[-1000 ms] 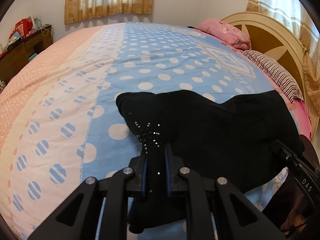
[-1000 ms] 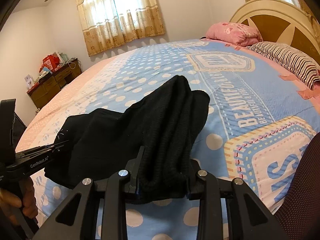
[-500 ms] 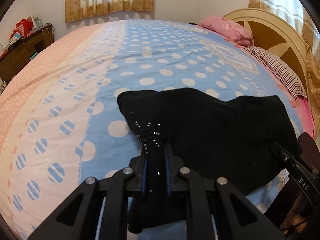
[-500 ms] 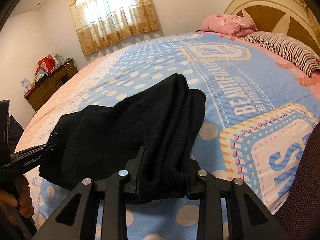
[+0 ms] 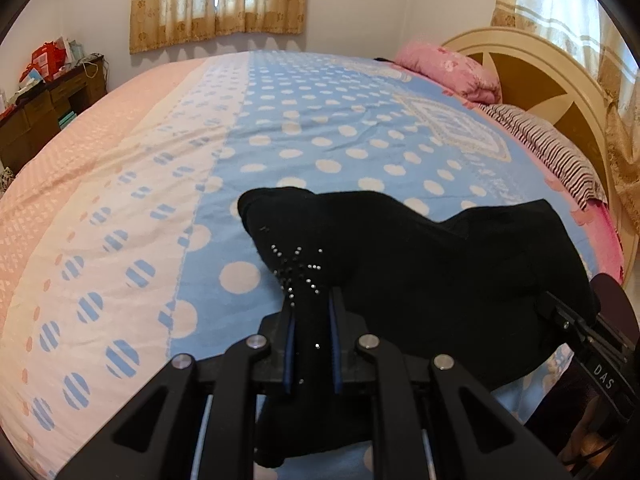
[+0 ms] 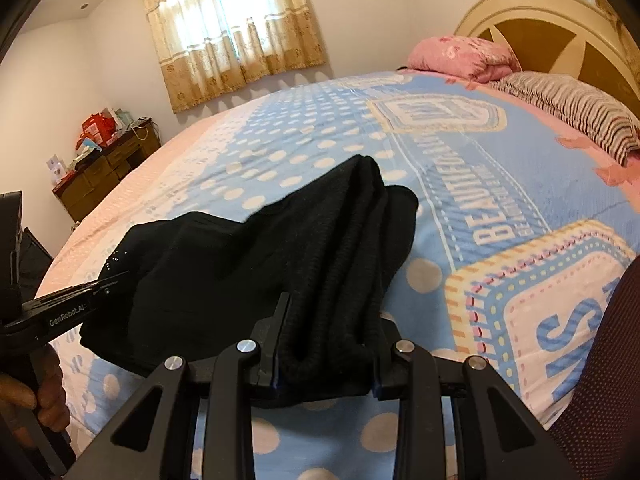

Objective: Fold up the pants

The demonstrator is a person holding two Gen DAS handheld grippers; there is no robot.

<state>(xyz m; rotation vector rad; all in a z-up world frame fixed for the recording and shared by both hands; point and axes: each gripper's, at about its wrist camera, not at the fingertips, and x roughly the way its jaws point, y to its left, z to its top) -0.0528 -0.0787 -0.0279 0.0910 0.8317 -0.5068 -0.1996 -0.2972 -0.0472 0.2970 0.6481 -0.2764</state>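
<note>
I've lowered the black pants (image 5: 420, 264) toward frame centre; left gripper (image 5: 311, 312) and right gripper (image 6: 326, 320) both clamp fabric, fold nearly laid.

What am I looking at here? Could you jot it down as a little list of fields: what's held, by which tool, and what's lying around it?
garment: black knit pants with small sparkly studs
left gripper: fingers shut on the studded end
right gripper: fingers shut on a thick bunched end
surface: blue polka-dot bedspread on a bed
pants state: draped between both grippers, not yet flat
nearby: pink pillow, striped pillow, brown wooden dresser
</note>
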